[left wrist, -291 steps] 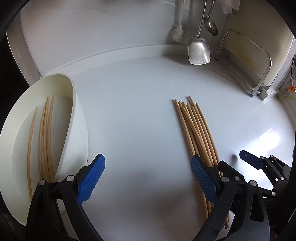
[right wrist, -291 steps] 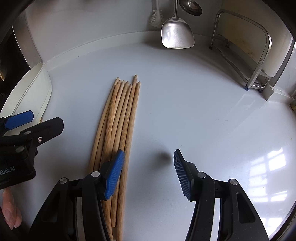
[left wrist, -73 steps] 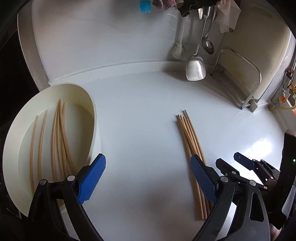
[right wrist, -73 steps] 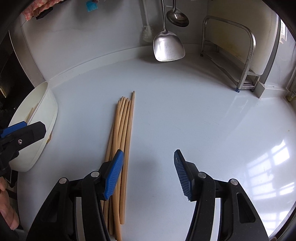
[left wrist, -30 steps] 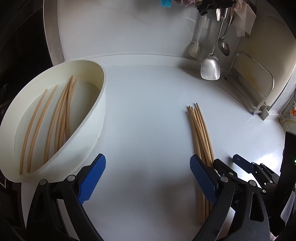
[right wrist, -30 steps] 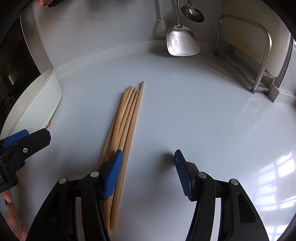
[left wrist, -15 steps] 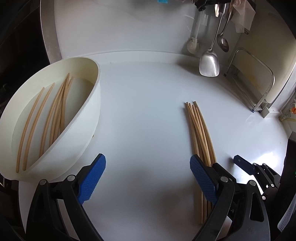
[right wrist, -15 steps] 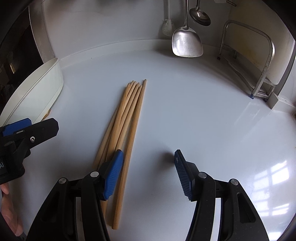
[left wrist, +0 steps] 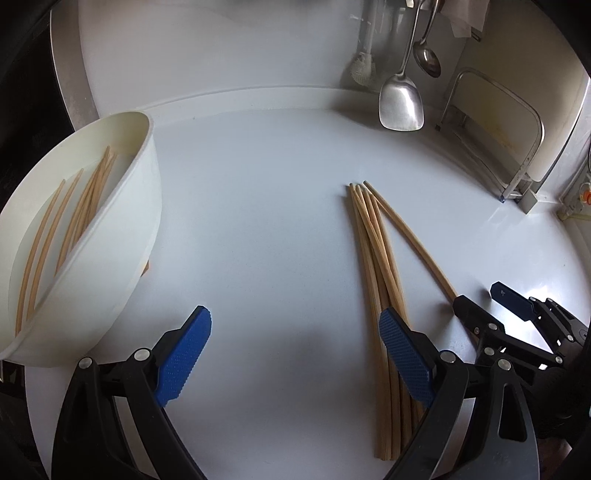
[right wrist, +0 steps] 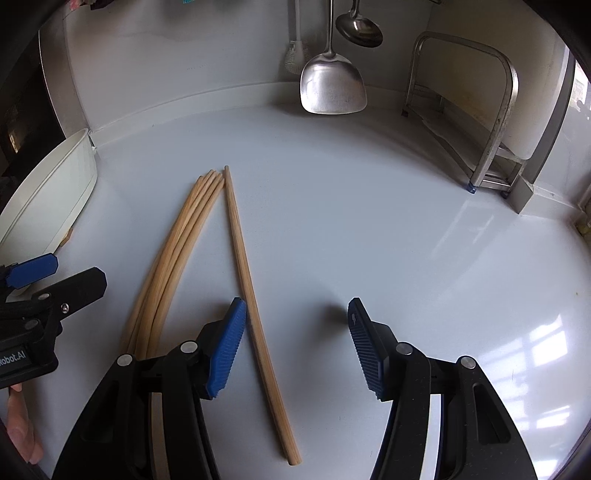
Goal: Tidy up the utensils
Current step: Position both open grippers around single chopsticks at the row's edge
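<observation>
A bundle of wooden chopsticks (left wrist: pixel 376 273) lies on the white counter, also in the right wrist view (right wrist: pixel 173 258). One chopstick (right wrist: pixel 251 288) lies split off to the right of the bundle; it shows in the left wrist view (left wrist: pixel 410 240) too. My right gripper (right wrist: pixel 295 347) is open, low over the counter, the single chopstick lying between its fingers next to the left one. My left gripper (left wrist: pixel 295 358) is open and empty, between the bundle and a white bowl (left wrist: pixel 122 236) holding several chopsticks (left wrist: pixel 62 225).
A steel spatula (right wrist: pixel 332 85), a ladle (right wrist: pixel 358 27) and a brush (right wrist: pixel 295 55) hang at the back wall. A metal rack (right wrist: pixel 487 122) stands at the back right. The bowl shows at the left in the right wrist view (right wrist: pixel 55 195).
One chopstick has been pushed away from the bundle to the right and now lies between my right gripper's fingers. My left gripper has shifted slightly; the bowl looks nearer.
</observation>
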Tool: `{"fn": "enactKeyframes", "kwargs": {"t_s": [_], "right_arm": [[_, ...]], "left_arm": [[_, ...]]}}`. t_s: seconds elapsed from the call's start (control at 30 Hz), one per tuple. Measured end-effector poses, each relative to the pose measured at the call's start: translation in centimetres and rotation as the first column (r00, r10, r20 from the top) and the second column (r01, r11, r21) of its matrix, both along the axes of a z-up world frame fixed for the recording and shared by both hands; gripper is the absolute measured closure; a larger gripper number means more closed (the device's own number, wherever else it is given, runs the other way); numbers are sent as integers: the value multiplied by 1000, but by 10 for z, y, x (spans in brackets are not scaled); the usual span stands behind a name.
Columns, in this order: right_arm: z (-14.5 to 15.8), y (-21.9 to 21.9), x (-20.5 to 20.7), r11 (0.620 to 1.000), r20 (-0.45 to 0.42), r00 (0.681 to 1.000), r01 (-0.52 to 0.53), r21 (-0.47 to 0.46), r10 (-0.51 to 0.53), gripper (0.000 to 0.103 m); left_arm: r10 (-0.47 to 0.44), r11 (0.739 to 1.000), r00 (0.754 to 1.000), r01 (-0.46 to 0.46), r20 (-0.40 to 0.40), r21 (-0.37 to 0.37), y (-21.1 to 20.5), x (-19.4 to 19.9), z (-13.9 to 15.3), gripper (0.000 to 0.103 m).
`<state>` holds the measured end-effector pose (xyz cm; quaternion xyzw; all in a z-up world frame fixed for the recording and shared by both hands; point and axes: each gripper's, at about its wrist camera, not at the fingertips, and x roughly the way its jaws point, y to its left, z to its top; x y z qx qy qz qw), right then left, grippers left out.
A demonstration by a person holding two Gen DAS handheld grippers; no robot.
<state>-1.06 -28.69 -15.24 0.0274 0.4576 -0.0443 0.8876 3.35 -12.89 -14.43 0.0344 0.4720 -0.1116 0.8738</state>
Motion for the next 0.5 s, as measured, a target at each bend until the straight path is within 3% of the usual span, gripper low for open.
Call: {"fn": "enactKeyframes", "kwargs": {"t_s": [0.5], "right_arm": [[0, -9, -1, 1000, 5, 1000, -7, 26, 6, 48]], "left_arm": [[-7, 999, 999, 9, -40, 34, -12, 6, -19, 11]]}}
